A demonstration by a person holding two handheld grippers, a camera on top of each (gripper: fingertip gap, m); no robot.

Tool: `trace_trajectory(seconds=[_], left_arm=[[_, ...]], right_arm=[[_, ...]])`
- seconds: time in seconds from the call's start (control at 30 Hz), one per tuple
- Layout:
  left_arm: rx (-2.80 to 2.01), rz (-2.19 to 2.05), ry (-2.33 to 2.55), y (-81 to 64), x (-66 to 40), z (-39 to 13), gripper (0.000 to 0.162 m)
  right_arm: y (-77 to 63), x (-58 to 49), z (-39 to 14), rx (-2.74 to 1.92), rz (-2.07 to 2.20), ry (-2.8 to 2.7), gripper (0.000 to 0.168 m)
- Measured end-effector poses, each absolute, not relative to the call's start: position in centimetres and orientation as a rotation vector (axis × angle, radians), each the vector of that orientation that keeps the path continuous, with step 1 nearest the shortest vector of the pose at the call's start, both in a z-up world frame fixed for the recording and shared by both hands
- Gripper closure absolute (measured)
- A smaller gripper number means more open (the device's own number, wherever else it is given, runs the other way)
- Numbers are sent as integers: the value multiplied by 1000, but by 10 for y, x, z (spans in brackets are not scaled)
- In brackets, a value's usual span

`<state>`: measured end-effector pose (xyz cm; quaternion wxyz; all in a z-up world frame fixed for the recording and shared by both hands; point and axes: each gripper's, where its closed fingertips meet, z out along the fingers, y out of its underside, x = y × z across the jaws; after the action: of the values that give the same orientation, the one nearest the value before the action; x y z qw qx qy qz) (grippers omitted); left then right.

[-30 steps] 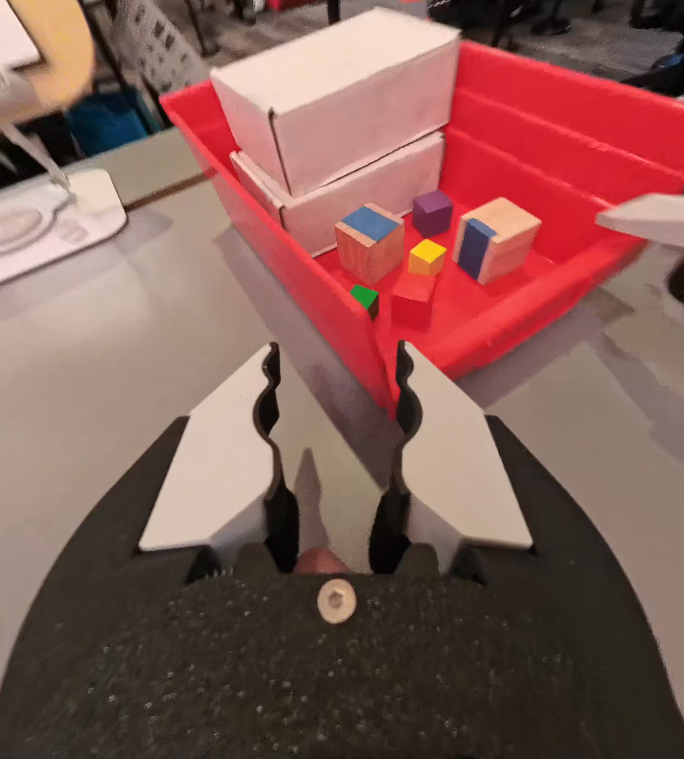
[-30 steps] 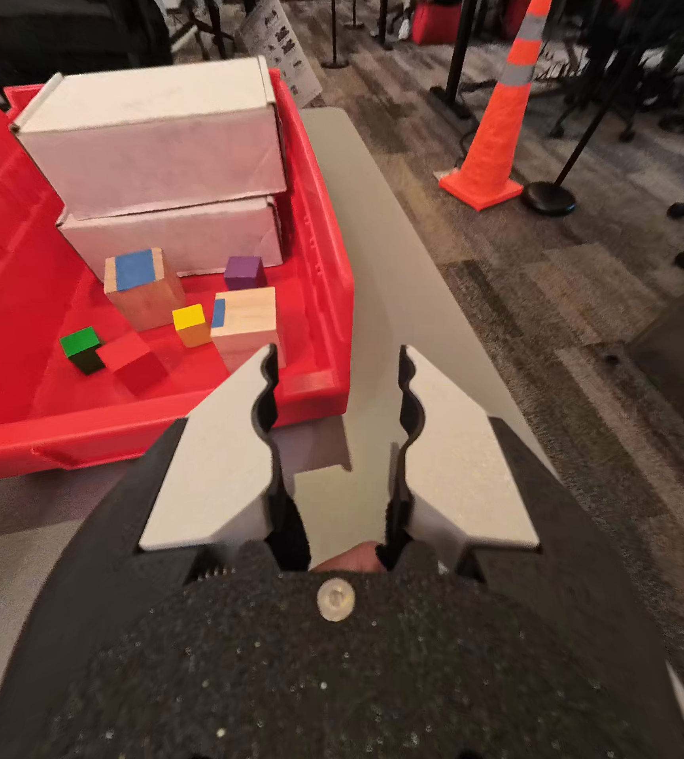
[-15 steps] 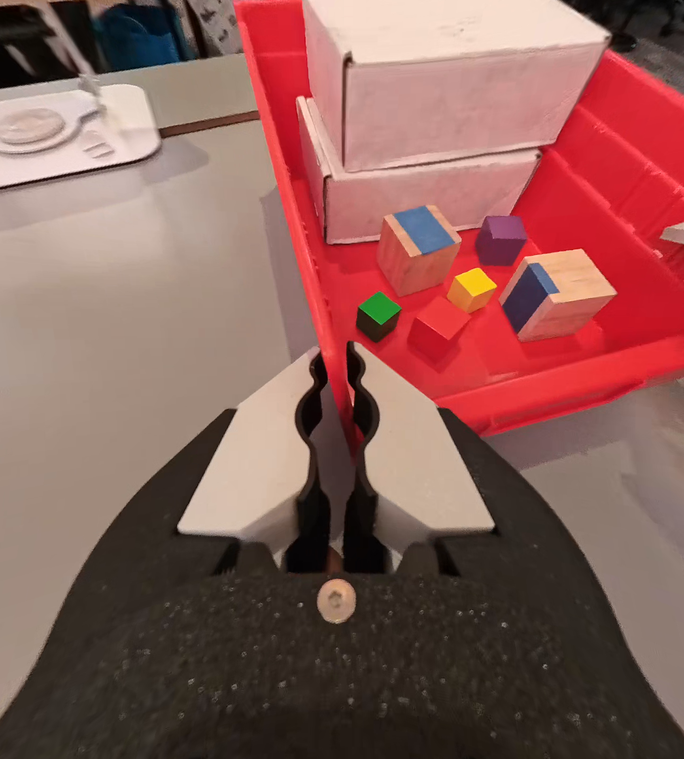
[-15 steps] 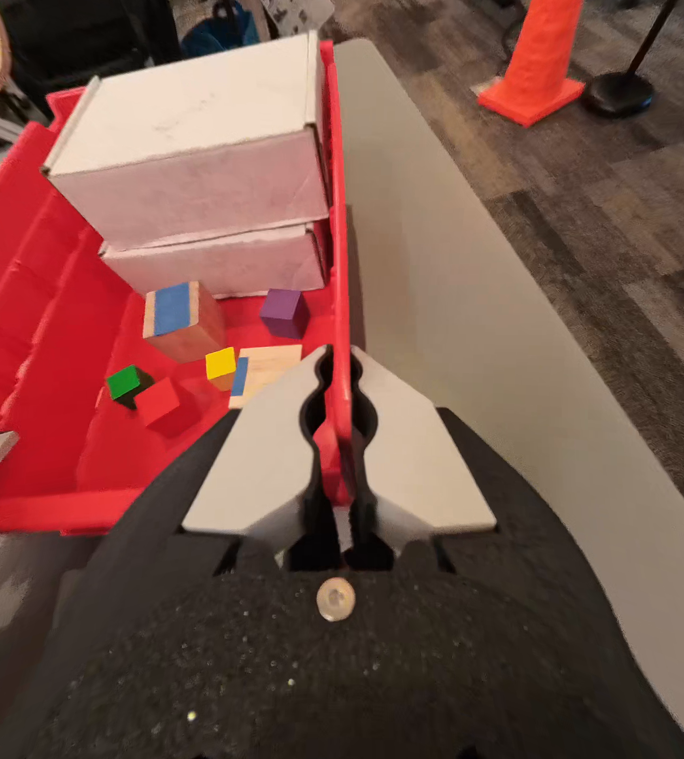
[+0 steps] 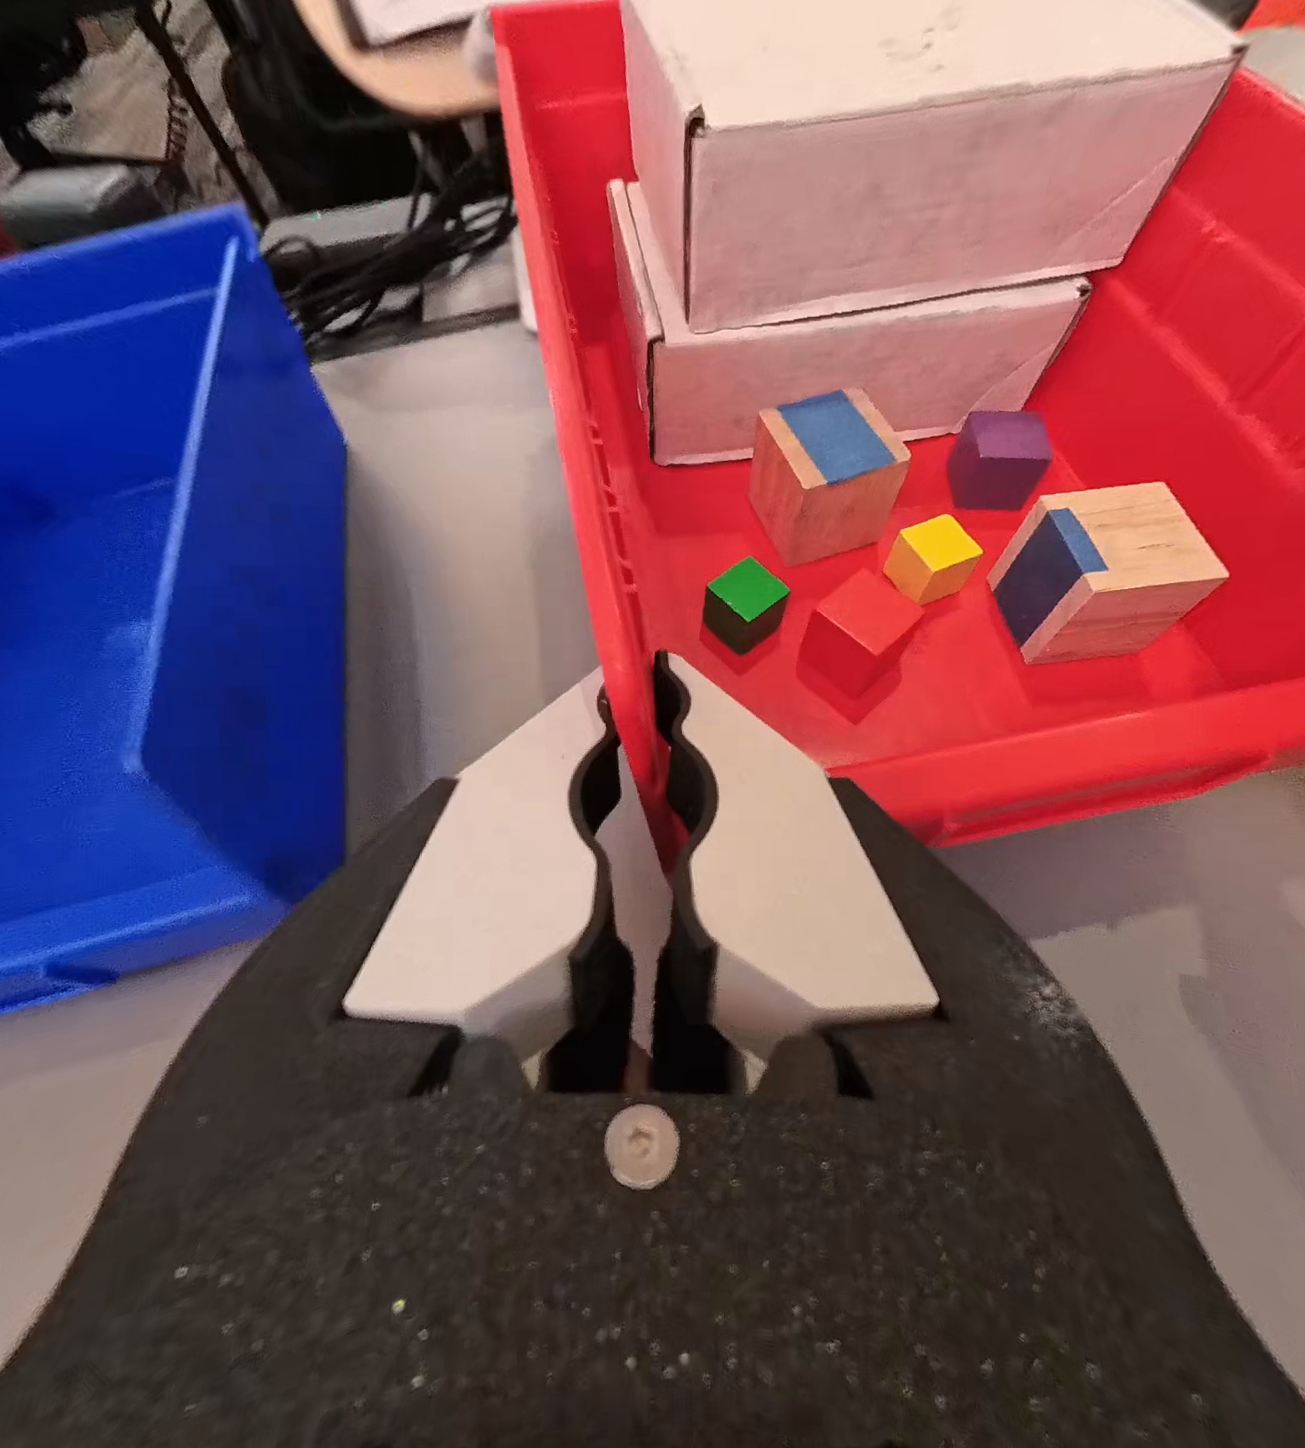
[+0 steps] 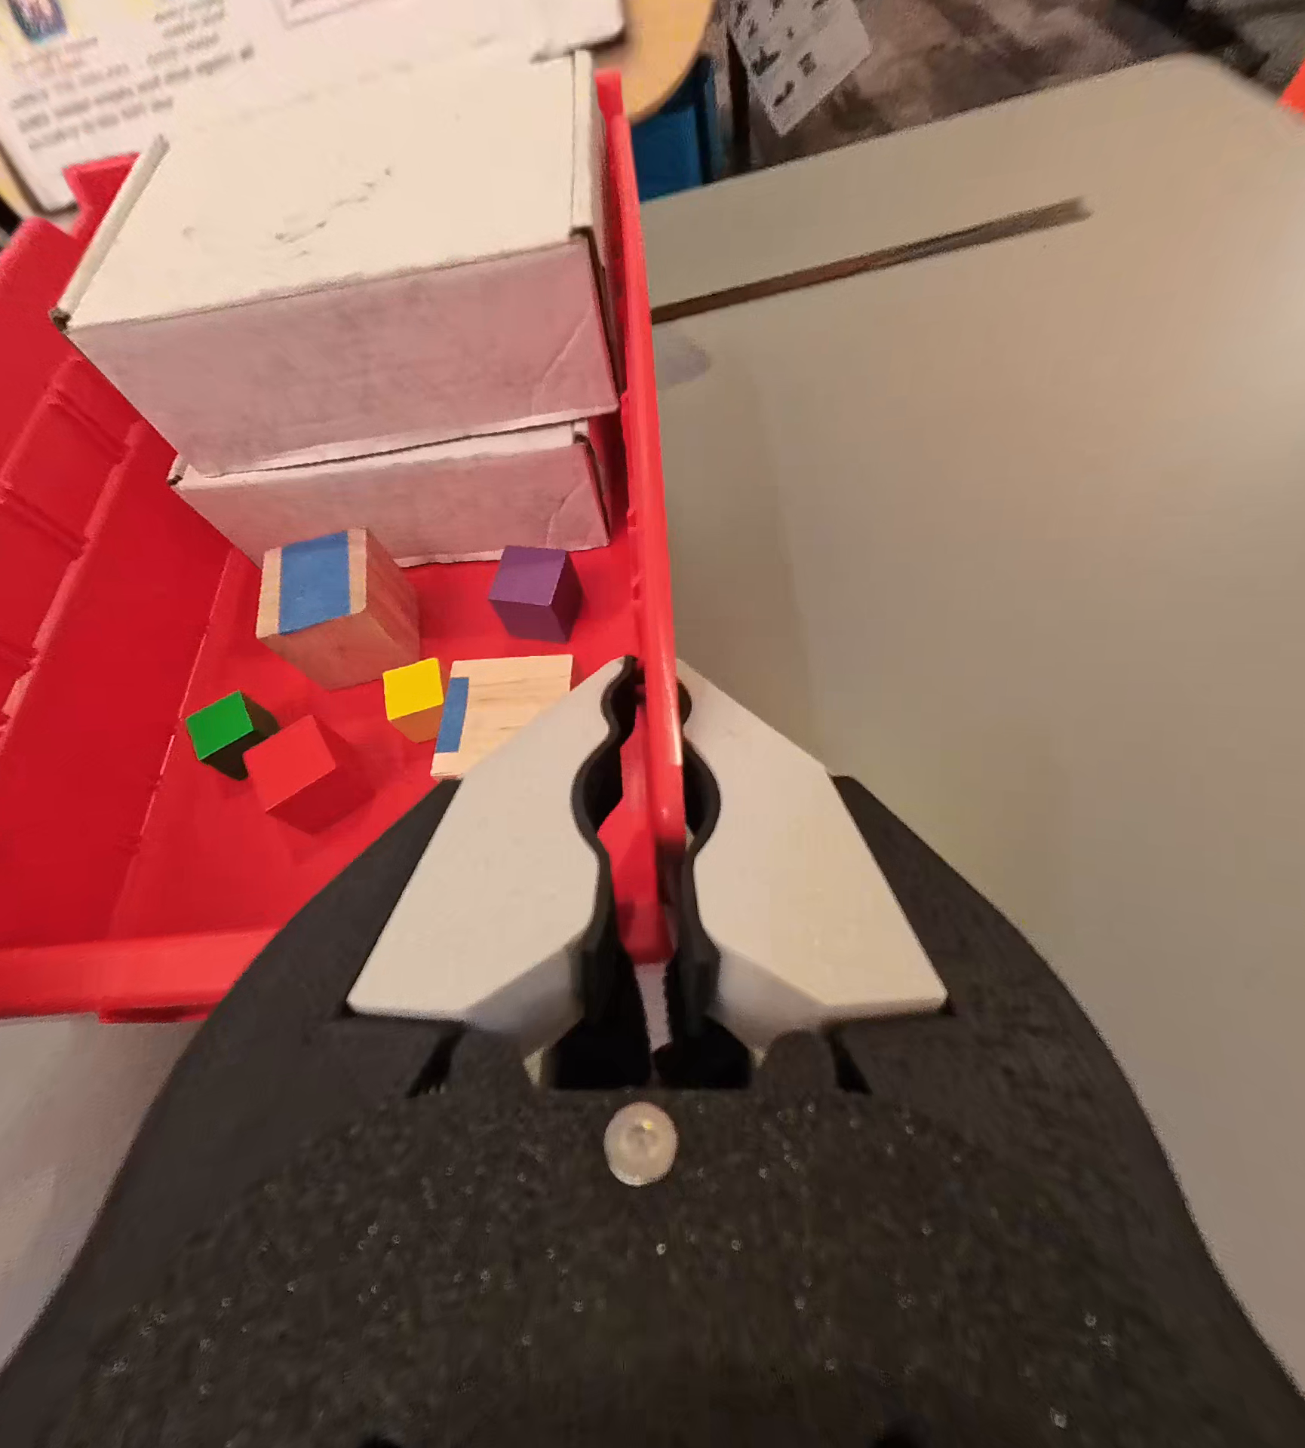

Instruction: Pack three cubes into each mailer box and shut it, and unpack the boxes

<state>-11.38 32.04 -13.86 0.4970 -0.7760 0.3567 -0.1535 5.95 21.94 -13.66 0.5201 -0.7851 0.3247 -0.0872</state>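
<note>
A red bin [image 5: 1088,752] [image 6: 69,971] holds two stacked shut white mailer boxes [image 5: 908,157] [image 6: 367,313] at its back. In front of them lie several cubes: two large wooden ones with blue faces [image 5: 826,474] [image 5: 1104,572], and small purple [image 5: 998,458], yellow [image 5: 931,556], green [image 5: 743,603] and red [image 5: 857,631] ones. My left gripper [image 5: 634,682] is shut on the bin's left wall near its front corner. My right gripper [image 6: 653,674] is shut on the bin's right wall near its front corner.
A blue bin [image 5: 108,595] stands on the grey table [image 5: 1182,1019] just left of the red bin. The table runs on to the right [image 6: 1025,627], with a dark seam across it [image 6: 869,266]. Cables and furniture lie beyond the far edge. My hands' fingertips stand some 20 centimeters from each other.
Both grippers went from open to shut on the red bin's side walls. The views have since swung, and the blue bin has come into the left view.
</note>
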Motion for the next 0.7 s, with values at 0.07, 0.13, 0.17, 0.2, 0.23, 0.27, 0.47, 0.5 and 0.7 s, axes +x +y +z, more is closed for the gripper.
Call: trace_trajectory(seconds=[0.07, 0.13, 0.17, 0.2, 0.23, 0.27, 0.47, 0.5, 0.7], left_arm=[[-1913, -376, 852, 333, -127, -151, 161], [-1934, -379, 845, 340, -134, -162, 160], [-1938, -396, 846, 341, -135, -166, 159], [-1934, -413, 871, 339, -134, -168, 156], [-1926, -402, 933, 337, -133, -169, 153], [-1922, -384, 997, 334, -135, -166, 153], [-1853, -700, 856, 322, -210, -82, 130], [-1867, -674, 790, 339, -240, -80, 129], [-1928, -168, 558, 469, -395, -117, 109]], right_arm=[[236, 46, -146, -1911, -205, 766, 165], [247, 38, -153, -1934, -214, 744, 165], [251, 36, -154, -1931, -211, 736, 165], [252, 36, -152, -1914, -204, 738, 164], [253, 38, -152, -1905, -208, 741, 164], [253, 40, -150, -1889, -205, 738, 164], [220, 14, -81, -1690, -199, 573, 135], [220, -4, -67, -1661, -165, 513, 135], [266, -170, -62, -1718, 168, 105, 135]])
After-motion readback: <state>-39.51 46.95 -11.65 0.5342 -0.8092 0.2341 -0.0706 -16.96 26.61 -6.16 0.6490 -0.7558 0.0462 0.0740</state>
